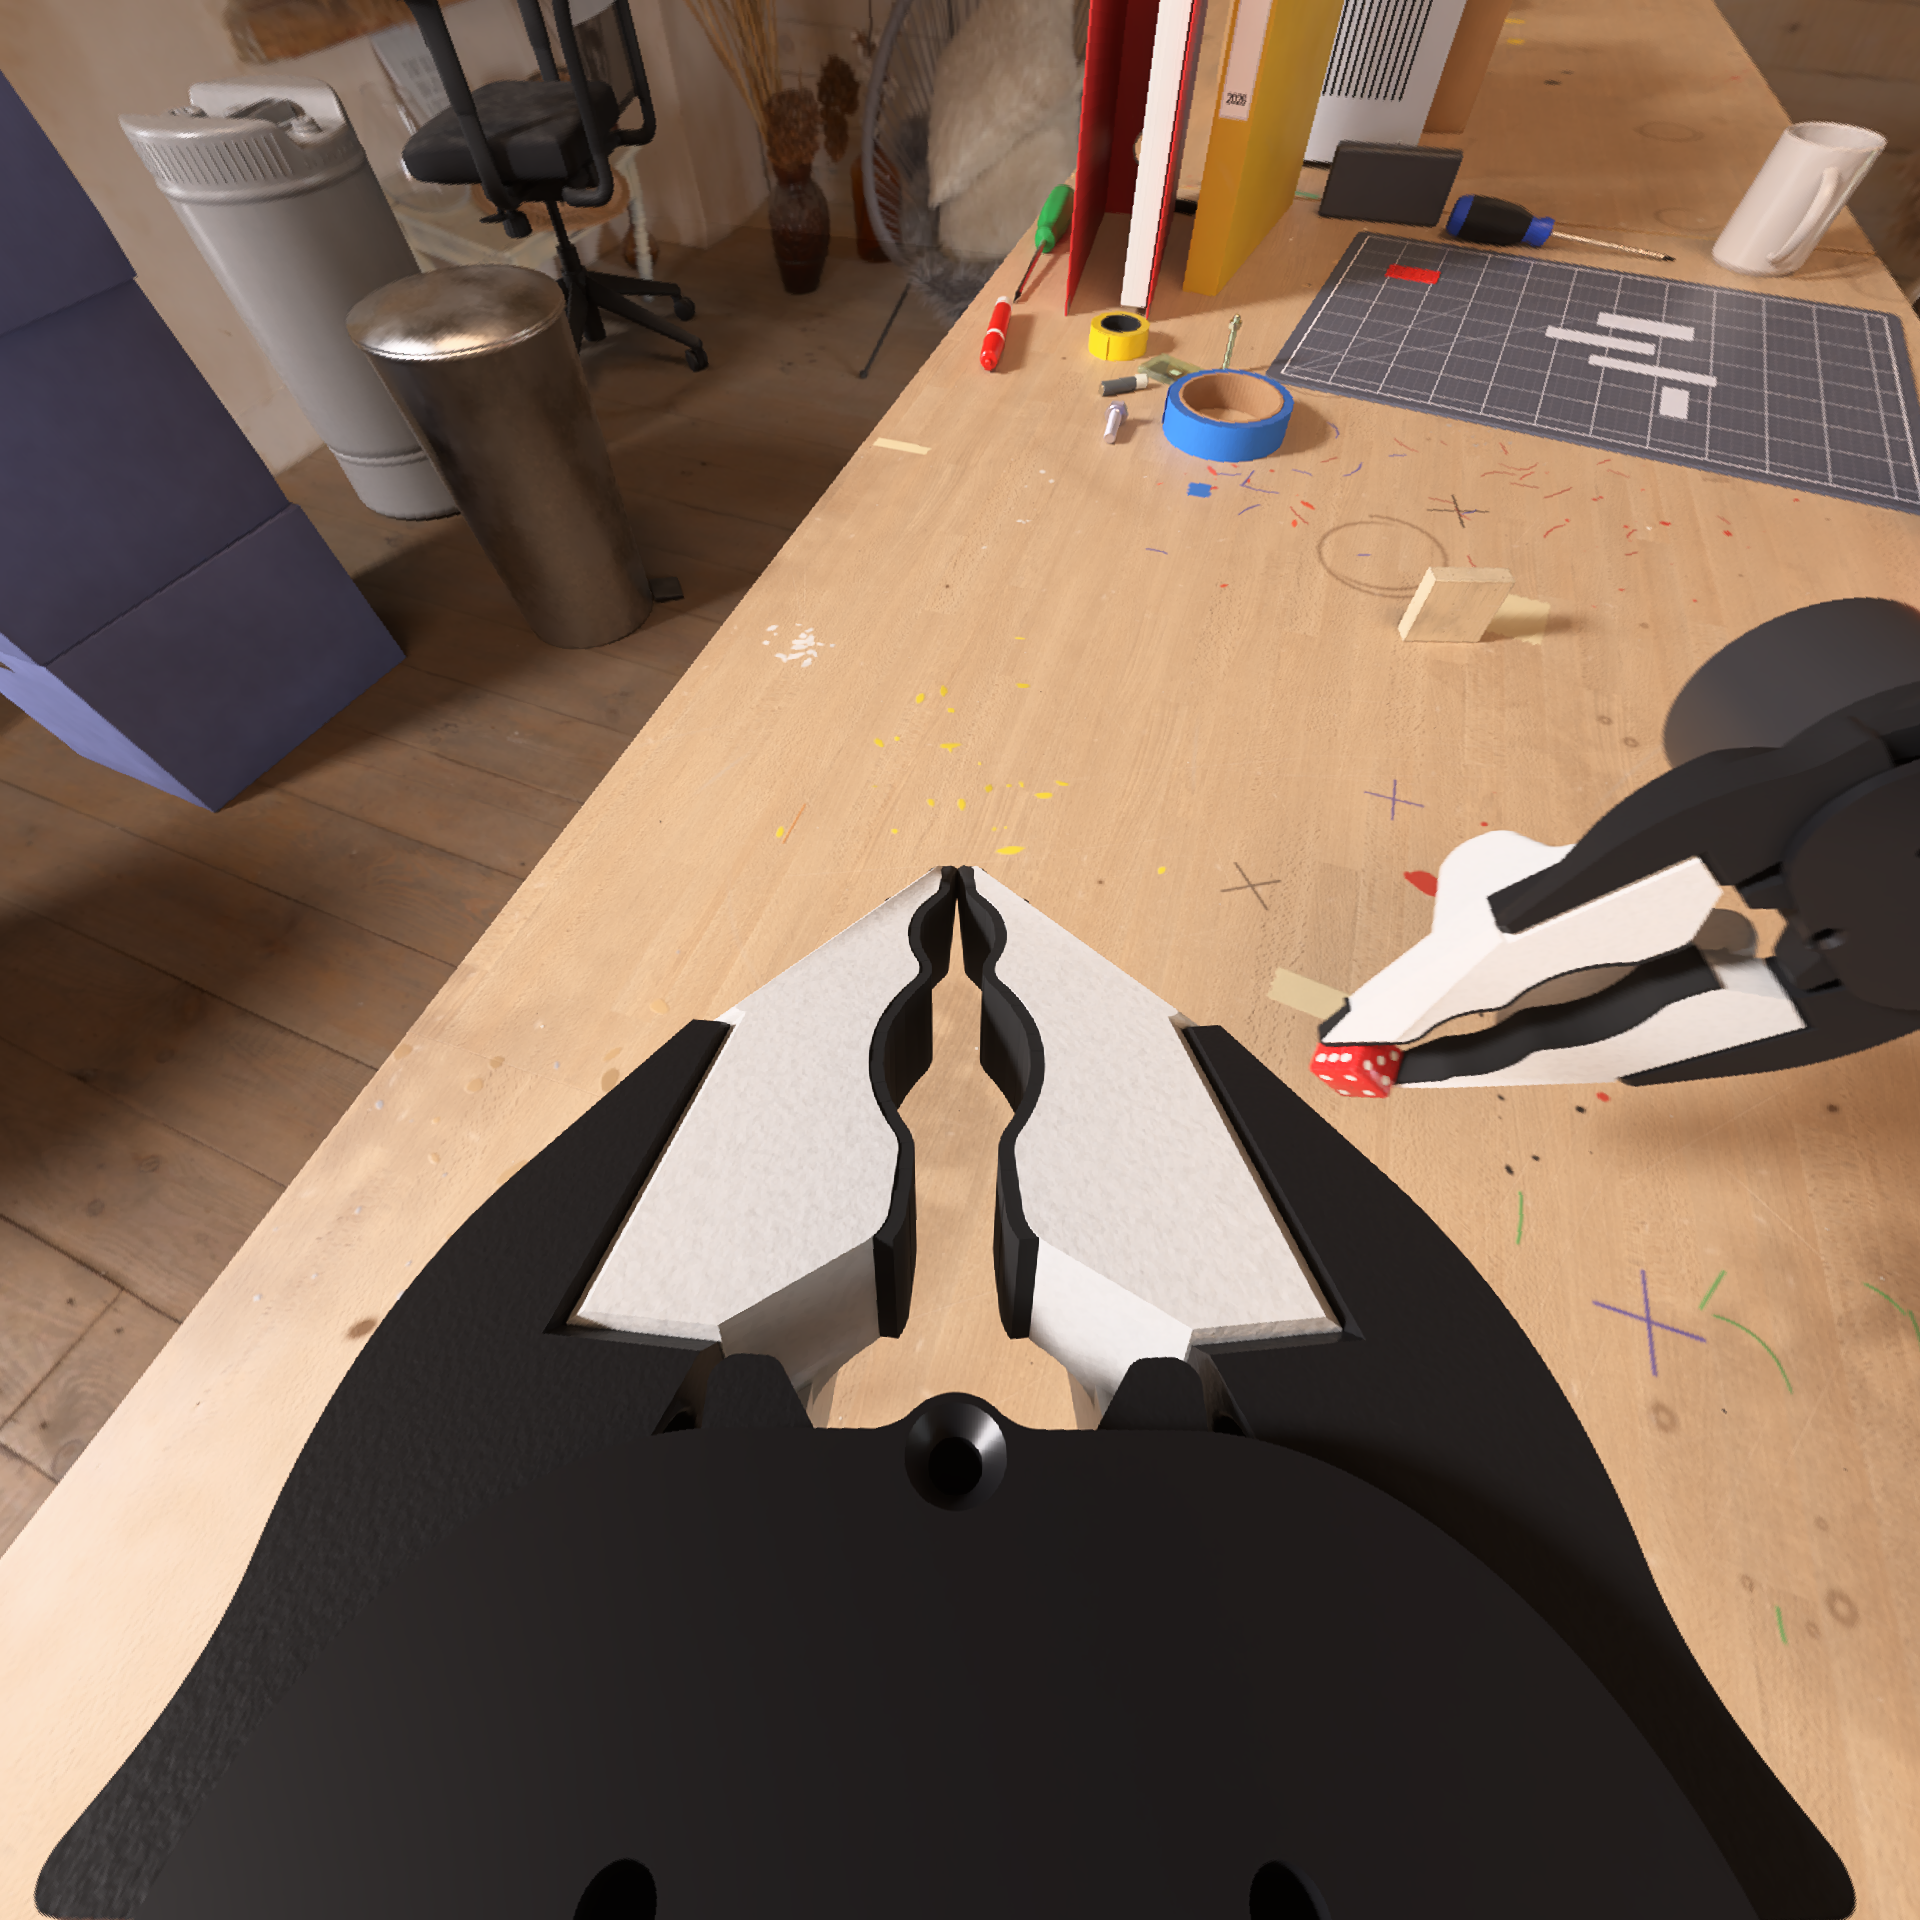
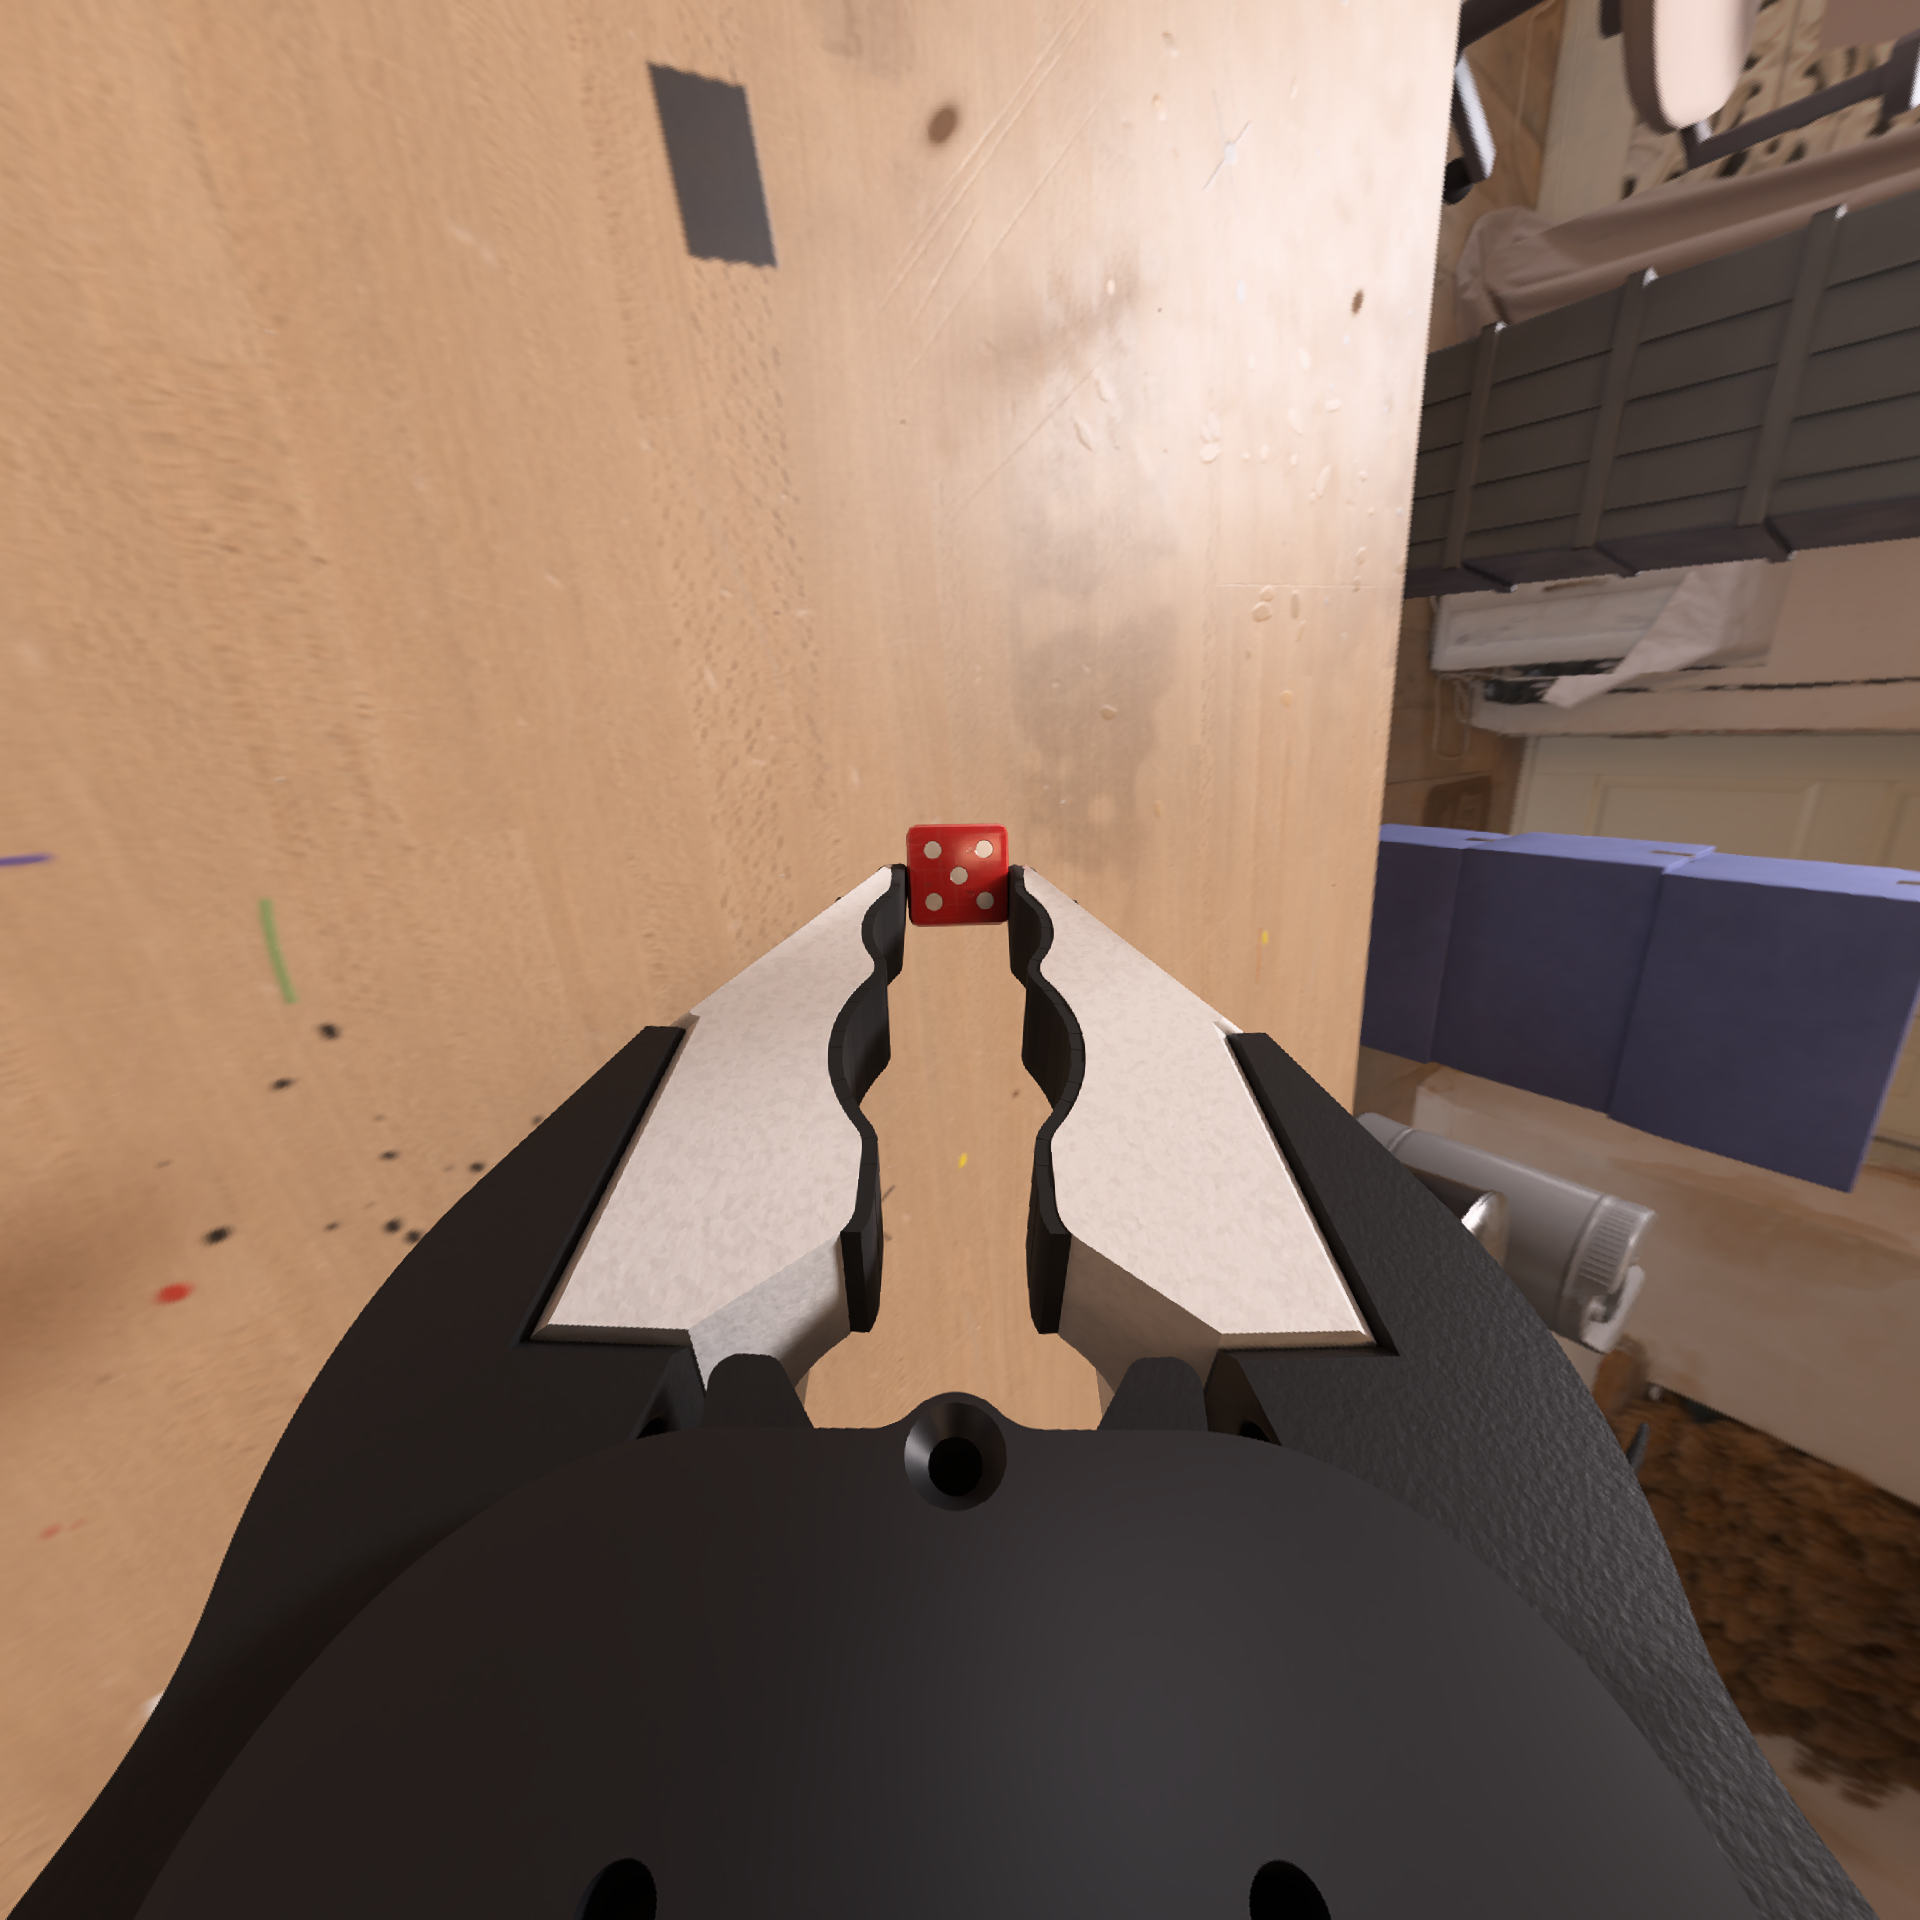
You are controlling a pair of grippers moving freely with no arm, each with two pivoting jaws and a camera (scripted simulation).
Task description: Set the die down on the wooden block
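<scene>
A small red die (image 2: pixel 957 875) with white pips sits between the fingertips of my right gripper (image 2: pixel 957 891), which is shut on it. In the left wrist view the die (image 1: pixel 1354 1069) is at the tip of the right gripper (image 1: pixel 1363 1051), at or just above the table surface. The pale wooden block (image 1: pixel 1452 606) lies farther back on the table, well apart from the die. My left gripper (image 1: pixel 957 878) is shut and empty, its tips touching, held over the table to the left of the die.
A blue tape roll (image 1: pixel 1227 414), yellow tape roll (image 1: pixel 1118 335), red marker (image 1: pixel 995 332) and grey cutting mat (image 1: pixel 1621 364) lie at the back. Binders (image 1: pixel 1184 145) and a white mug (image 1: pixel 1803 197) stand behind. The table's left edge (image 1: pixel 665 717) drops to the floor.
</scene>
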